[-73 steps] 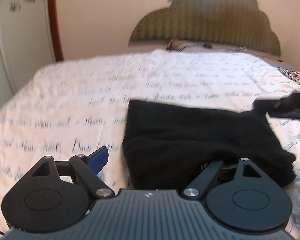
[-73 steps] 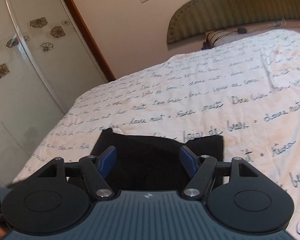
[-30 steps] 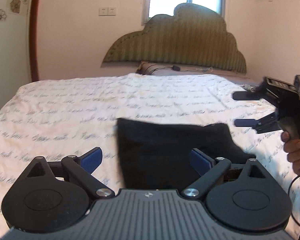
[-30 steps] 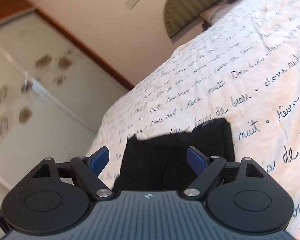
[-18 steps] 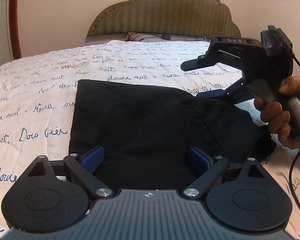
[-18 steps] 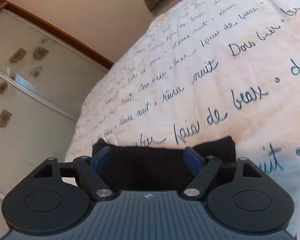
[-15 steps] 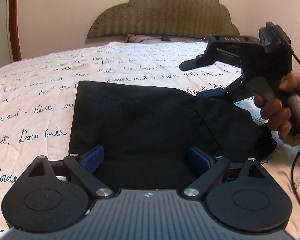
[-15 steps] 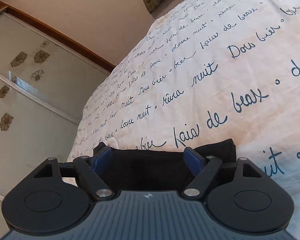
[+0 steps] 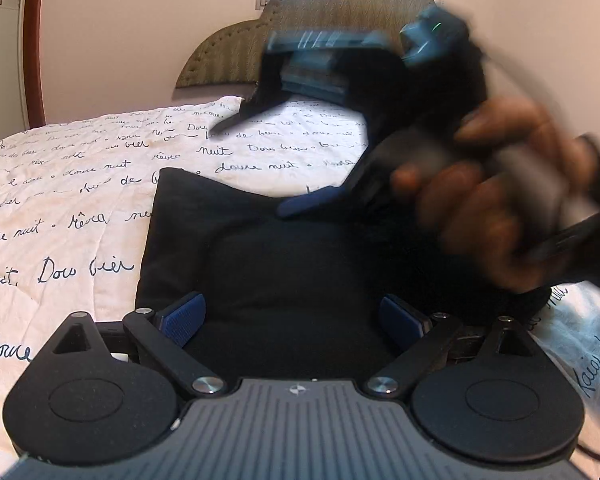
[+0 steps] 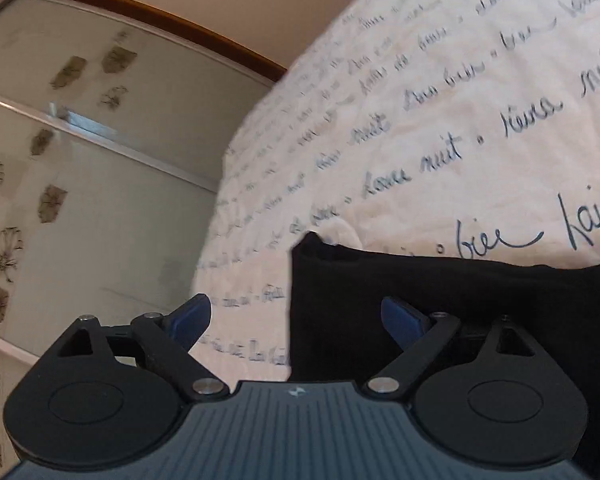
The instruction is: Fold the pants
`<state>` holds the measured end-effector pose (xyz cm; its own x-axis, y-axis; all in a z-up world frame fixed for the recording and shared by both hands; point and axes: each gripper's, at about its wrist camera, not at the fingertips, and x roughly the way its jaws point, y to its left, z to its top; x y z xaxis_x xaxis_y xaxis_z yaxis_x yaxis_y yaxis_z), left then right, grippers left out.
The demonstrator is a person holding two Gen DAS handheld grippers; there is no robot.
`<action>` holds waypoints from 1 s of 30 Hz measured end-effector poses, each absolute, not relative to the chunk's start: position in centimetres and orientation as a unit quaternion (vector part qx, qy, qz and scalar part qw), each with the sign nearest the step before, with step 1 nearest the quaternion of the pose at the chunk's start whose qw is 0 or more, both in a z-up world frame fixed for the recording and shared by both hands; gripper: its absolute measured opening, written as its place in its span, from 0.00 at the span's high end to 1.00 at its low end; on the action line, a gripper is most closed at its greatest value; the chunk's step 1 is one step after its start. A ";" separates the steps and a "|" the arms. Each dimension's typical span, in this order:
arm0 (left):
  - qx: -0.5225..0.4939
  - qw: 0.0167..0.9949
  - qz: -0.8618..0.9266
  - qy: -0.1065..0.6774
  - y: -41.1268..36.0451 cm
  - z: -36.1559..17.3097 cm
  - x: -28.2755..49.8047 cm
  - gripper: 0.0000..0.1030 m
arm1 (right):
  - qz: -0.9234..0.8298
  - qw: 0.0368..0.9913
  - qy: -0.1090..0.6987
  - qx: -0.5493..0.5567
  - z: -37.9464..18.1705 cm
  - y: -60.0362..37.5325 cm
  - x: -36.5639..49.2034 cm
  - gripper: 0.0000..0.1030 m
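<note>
Folded black pants (image 9: 284,264) being kept flat on script-printed bedspread (image 9: 60,200). Left gripper (image 9: 294,320) being held wide open over pants' near edge, nothing gripped. Right gripper (image 10: 296,320) being carried blurred above pants' left corner, jaws opening, pads touching nothing, hand (image 9: 500,200) wrapped around handle.

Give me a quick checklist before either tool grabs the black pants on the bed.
1. Pants lying flat on the bed cover: ok.
2. Left tool open, nothing pinched: ok.
3. Right tool opening, nothing pinched, the left edge of the pants between its fingers: ok.
4. Left tool centred over the near edge of the pants: ok.
5. Right hand steady: not ok, blurred in the left view.
6. Fold neat on the right side: cannot tell, hidden by the hand.
</note>
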<state>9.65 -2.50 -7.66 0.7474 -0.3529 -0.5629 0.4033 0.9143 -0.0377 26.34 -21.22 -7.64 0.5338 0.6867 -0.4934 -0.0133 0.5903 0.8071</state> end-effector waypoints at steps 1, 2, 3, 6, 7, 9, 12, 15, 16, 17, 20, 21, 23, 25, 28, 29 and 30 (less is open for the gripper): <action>0.041 0.933 -0.204 0.292 -2.4 -7.6 9.6 0.06 | 0.221 0.799 0.404 0.386 -7.7 -21.6 26.5 0.17; 0.040 0.933 -0.205 0.292 -2.4 -7.7 9.6 0.06 | 0.197 0.810 0.401 0.379 -7.7 -22.2 26.6 0.17; 0.039 0.933 -0.206 0.292 -2.3 -7.7 9.6 0.06 | 0.176 0.808 0.407 0.387 -7.9 -22.8 27.0 0.18; 0.032 0.933 -0.210 0.292 -2.0 -7.7 9.7 0.05 | 0.165 0.791 0.407 0.426 -7.0 -23.8 26.3 0.15; 0.029 0.932 -0.211 0.291 -1.9 -7.7 9.7 0.05 | 0.182 0.795 0.392 0.426 -6.1 -23.6 25.7 0.15; 0.026 0.932 -0.214 0.292 -1.8 -7.8 9.8 0.04 | 0.225 0.790 0.370 0.434 -4.7 -22.7 24.7 0.14; 0.027 0.932 -0.215 0.292 -1.8 -7.8 9.9 0.03 | 0.273 0.771 0.373 0.438 -4.2 -20.0 24.8 0.09; 0.029 0.932 -0.214 0.293 -1.8 -7.8 9.9 0.03 | 0.281 0.749 0.427 0.422 -6.7 -16.9 26.9 0.09; 0.029 0.932 -0.212 0.292 -1.8 -7.8 9.9 0.04 | 0.275 0.745 0.442 0.416 -7.9 -16.2 27.8 0.09; 0.031 0.932 -0.209 0.294 -1.8 -7.8 10.0 0.04 | 0.271 0.757 0.437 0.402 -8.5 -15.8 28.3 0.10; 0.030 0.932 -0.212 0.293 -1.7 -7.9 10.0 0.03 | 0.249 0.764 0.422 0.420 -7.8 -16.9 29.3 0.10; 0.029 0.932 -0.212 0.293 -1.7 -7.9 10.0 0.03 | 0.235 0.760 0.423 0.433 -7.4 -17.6 29.3 0.10; 0.028 0.932 -0.212 0.293 -1.6 -7.9 10.0 0.03 | 0.229 0.769 0.415 0.430 -5.8 -19.1 28.1 0.10; 0.027 0.932 -0.213 0.292 -1.5 -8.0 10.0 0.03 | 0.246 0.779 0.398 0.417 -4.3 -20.9 25.1 0.09; 0.028 0.934 -0.210 0.288 -1.5 -7.9 9.9 0.04 | 0.238 0.800 0.378 0.401 -3.2 -24.3 19.1 0.09; 0.033 0.935 -0.206 0.286 -1.6 -7.7 9.8 0.04 | 0.225 0.808 0.371 0.399 -3.2 -25.4 17.0 0.09; 0.040 0.938 -0.201 0.281 -1.8 -7.4 9.5 0.05 | 0.213 0.812 0.366 0.402 -3.4 -26.5 15.1 0.09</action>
<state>9.51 -1.75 -7.37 0.7613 -0.3537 -0.5434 0.3983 0.9164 -0.0385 15.06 -26.51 -3.45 0.6406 0.6409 -0.4229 -0.0517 0.5855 0.8090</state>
